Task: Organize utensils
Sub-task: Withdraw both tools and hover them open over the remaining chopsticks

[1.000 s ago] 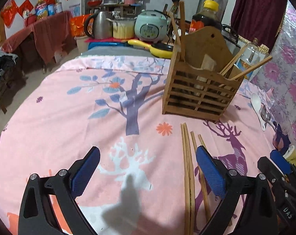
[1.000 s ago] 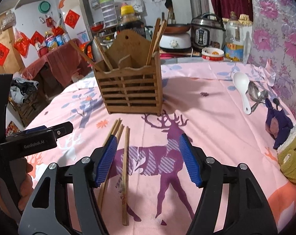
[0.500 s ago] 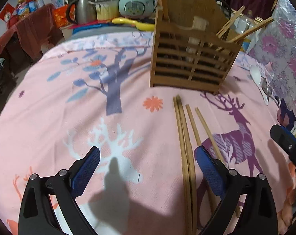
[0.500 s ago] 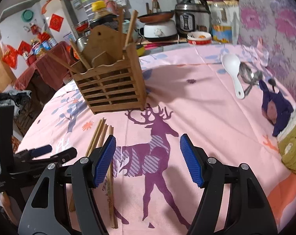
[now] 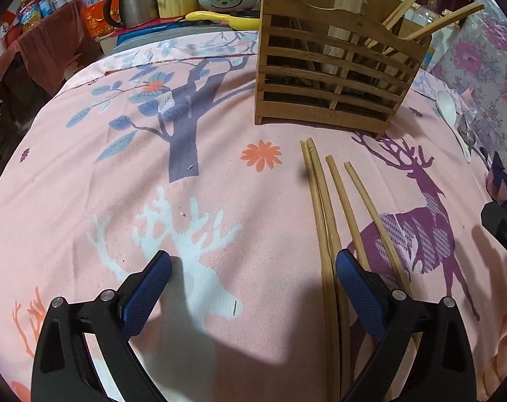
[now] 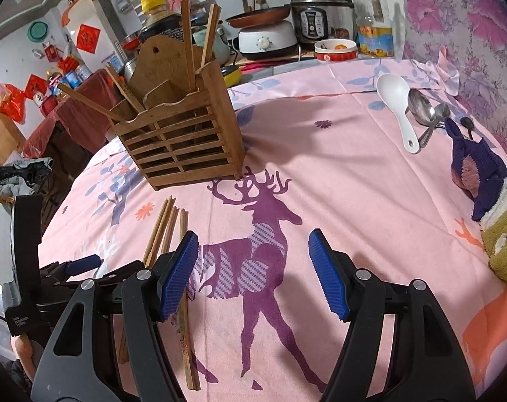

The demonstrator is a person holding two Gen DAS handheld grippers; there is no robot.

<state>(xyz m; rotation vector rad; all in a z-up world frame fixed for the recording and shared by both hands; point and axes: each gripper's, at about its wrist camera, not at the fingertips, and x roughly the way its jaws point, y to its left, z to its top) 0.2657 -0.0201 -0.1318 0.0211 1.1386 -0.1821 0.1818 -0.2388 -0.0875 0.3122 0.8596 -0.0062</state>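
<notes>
1. Chopsticks [image 5: 323, 207]: four long bamboo sticks, light brown, lying flat on the pink deer-print tablecloth [image 5: 85, 184] just in front of the wooden utensil holder [image 5: 330, 77]. Two lie touching side by side; the other two fan out to their right, tips apart.
2. Utensil holder: slatted wood box w/ tall backboard, upright; more chopsticks lean in its compartments.
3. Spoons: white plastic spoon [image 6: 395, 100] & metal spoons [image 6: 424, 110] lie together far right of the cloth, well apart from the holder.
4. Left gripper [image 5: 253, 284]: jaws wide apart, nothing between the blue pads, low over the cloth. Its right pad sits just beside the touching pair, which lies inside the gap's right edge.
5. Right gripper [image 6: 253, 274]: jaws apart, empty, over the purple deer; loose sticks just outside its left pad.
6. Vs 1 s ago: left gripper is lower & tilted more downward, holder now nearer the frame top; right view has rolled, holder appears tilted. Sticks haven't moved.
</notes>
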